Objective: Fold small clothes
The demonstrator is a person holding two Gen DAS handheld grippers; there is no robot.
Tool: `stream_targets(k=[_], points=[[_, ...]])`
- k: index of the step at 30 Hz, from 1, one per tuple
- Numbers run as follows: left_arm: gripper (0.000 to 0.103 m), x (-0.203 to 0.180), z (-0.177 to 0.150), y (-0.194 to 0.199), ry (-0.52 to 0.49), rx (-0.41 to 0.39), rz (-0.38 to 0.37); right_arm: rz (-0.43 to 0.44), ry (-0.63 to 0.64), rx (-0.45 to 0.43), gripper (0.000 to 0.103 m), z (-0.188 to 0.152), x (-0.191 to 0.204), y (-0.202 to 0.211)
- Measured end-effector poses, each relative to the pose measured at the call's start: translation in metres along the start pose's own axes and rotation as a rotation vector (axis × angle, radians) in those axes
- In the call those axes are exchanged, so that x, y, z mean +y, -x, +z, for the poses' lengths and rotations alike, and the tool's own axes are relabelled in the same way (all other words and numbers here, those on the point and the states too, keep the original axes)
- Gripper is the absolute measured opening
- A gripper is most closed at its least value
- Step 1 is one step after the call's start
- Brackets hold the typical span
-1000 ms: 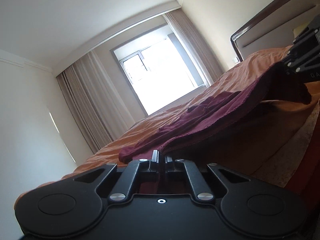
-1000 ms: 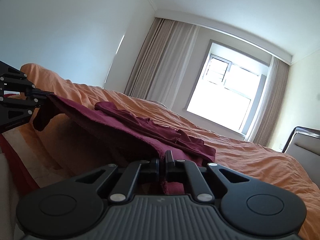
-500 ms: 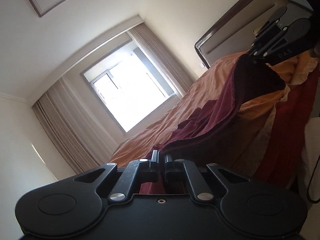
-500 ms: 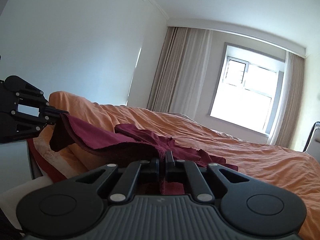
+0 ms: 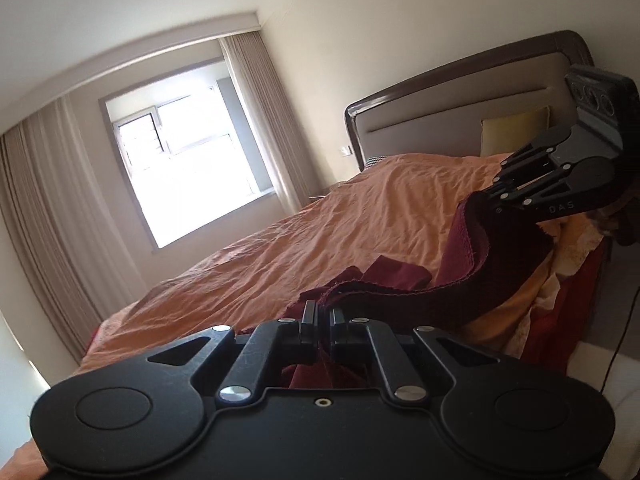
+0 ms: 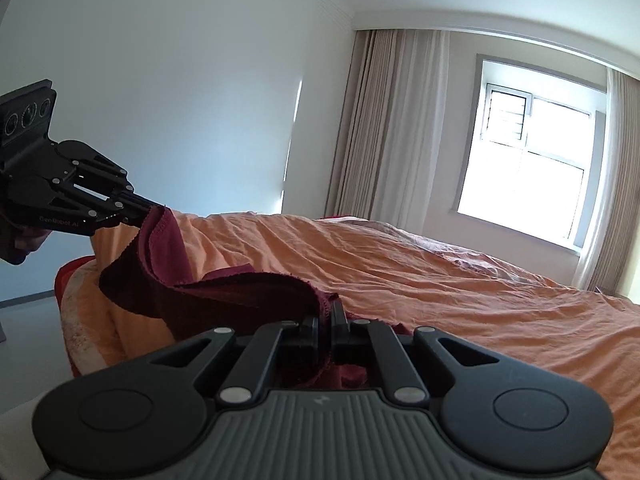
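Observation:
A small dark maroon garment (image 5: 452, 292) hangs in a sagging band between my two grippers at the near edge of the bed. My left gripper (image 5: 320, 312) is shut on one end of it. It also shows in the right wrist view (image 6: 154, 210), gripping the cloth's corner. My right gripper (image 6: 325, 318) is shut on the other end of the garment (image 6: 224, 292). It also shows in the left wrist view (image 5: 486, 196), high at the right. The rest of the garment trails onto the bed.
The bed (image 5: 320, 240) has a rumpled orange cover and a padded headboard (image 5: 460, 120) with a yellow pillow (image 5: 514, 134). A bright window (image 6: 532, 168) with beige curtains (image 6: 384, 128) lies beyond the bed. A white wall (image 6: 180, 100) stands at the left.
Both grippers have lifted and drawn the garment toward the bed's near edge. Less cloth lies spread on the bed, and it now sags between them.

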State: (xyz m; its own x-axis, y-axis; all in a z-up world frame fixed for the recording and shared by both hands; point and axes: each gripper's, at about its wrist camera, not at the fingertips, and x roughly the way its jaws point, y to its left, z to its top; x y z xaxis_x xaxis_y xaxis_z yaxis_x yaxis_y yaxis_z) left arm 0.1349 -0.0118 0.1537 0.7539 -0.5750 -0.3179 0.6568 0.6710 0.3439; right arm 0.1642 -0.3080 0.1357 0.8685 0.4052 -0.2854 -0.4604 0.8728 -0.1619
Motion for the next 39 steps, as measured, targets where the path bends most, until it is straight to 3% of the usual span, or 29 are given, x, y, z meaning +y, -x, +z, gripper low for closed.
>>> stream_targets(k=[4,8,12,17,22,25,27,28,30,32,35,39], points=[[0.005,0.053,0.024,-0.054,0.109,0.04,-0.038,-0.004,-0.046,0.052,0.006,0.021,-0.053,-0.068],[0.005,0.107,0.026,-0.12,0.241,0.094,-0.003,-0.013,-0.121,0.14,0.006,0.018,-0.1,-0.144],[0.005,0.149,0.008,-0.192,0.331,0.178,0.061,-0.006,-0.198,0.204,0.006,-0.004,-0.126,-0.208],[0.005,0.177,-0.027,-0.266,0.421,0.283,0.101,-0.007,-0.217,0.299,0.006,-0.031,-0.13,-0.27],[0.006,0.199,-0.066,-0.303,0.561,0.349,0.083,0.011,-0.239,0.345,0.007,-0.048,-0.132,-0.298],[0.016,0.213,-0.083,-0.309,0.675,0.352,0.048,0.017,-0.255,0.358,0.008,-0.054,-0.134,-0.304],[0.034,0.219,-0.093,-0.305,0.767,0.355,0.044,0.019,-0.277,0.359,0.01,-0.057,-0.138,-0.308],[0.038,0.221,-0.096,-0.303,0.791,0.352,0.047,0.02,-0.287,0.357,0.014,-0.057,-0.139,-0.308],[0.053,0.221,-0.099,-0.301,0.796,0.356,0.062,0.009,-0.3,0.347,0.034,-0.058,-0.141,-0.306],[0.067,0.22,-0.099,-0.295,0.793,0.346,0.077,-0.004,-0.318,0.332,0.068,-0.057,-0.144,-0.302],[0.081,0.22,-0.097,-0.282,0.803,0.332,0.094,-0.041,-0.35,0.319,0.085,-0.054,-0.151,-0.292],[0.088,0.216,-0.089,-0.262,0.779,0.318,0.109,-0.01,-0.379,0.279,0.094,-0.053,-0.161,-0.268]])
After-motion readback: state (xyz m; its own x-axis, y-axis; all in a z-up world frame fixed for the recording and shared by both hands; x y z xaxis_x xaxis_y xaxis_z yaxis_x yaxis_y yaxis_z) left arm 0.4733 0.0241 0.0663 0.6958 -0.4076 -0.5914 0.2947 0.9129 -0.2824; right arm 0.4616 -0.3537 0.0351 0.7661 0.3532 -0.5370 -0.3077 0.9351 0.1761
